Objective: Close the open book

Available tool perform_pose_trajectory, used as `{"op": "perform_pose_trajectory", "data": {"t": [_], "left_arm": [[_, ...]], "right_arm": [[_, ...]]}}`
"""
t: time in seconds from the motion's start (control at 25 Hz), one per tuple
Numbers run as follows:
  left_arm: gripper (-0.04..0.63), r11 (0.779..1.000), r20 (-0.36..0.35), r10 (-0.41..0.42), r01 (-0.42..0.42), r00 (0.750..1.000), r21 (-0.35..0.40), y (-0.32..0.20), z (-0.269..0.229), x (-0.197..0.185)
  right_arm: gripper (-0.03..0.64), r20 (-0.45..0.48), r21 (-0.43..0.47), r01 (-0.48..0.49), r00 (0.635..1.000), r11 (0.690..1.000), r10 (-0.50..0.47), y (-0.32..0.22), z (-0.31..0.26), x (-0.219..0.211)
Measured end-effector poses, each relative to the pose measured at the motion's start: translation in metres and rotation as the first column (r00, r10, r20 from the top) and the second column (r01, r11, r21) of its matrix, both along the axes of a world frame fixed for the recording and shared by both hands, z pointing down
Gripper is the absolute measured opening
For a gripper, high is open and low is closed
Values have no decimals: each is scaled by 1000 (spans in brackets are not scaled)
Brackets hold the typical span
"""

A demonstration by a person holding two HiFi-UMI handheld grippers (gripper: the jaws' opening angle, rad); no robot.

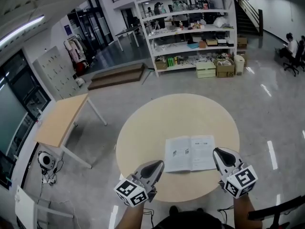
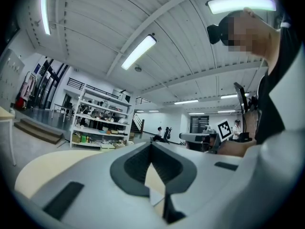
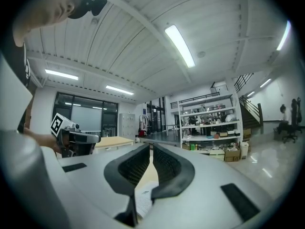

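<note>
We hold left grey gripper (image 1: 159, 164) and right grey gripper (image 1: 217, 151) pressed together, empty, flanking open white paper book (image 1: 190, 153); shut tips may skid, creasing thin pages.

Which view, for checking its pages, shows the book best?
Head view: the book lies open, whole, on the table. Right gripper view shows only a page sliver past its jaws; left gripper view, perhaps a corner.
</note>
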State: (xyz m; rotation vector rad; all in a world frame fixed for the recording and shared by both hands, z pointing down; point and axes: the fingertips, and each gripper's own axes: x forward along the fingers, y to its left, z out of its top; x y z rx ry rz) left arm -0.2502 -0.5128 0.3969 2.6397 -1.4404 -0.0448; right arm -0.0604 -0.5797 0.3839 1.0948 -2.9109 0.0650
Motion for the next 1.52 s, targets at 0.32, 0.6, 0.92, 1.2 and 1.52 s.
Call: {"op": "perform_pose_trajectory", "data": {"t": [0.32, 0.6, 0.92, 1.2, 1.52], "left_arm": [[-3, 999, 23, 2, -1, 1000, -50, -13, 33, -5], [-3, 971, 14, -57, 59, 998, -231, -29, 117, -37], [-3, 875, 21, -179, 169, 984, -453, -17, 229, -76], [-3, 835, 20, -220, 198, 975, -514, -6, 276, -79], [-3, 833, 15, -130, 118, 991, -541, -7, 306, -53]], "right_arm": [[48, -129, -18, 1, 992, 1000, -4, -10, 30, -31], [125, -328, -117, 50, 941, 992, -86, -22, 119, -78], [187, -660, -88, 176, 727, 980, -190, -8, 244, -137], [187, -834, -87, 243, 513, 966, -204, -1, 325, -154], [187, -925, 7, 335, 361, 942, -122, -13, 363, -162]]}}
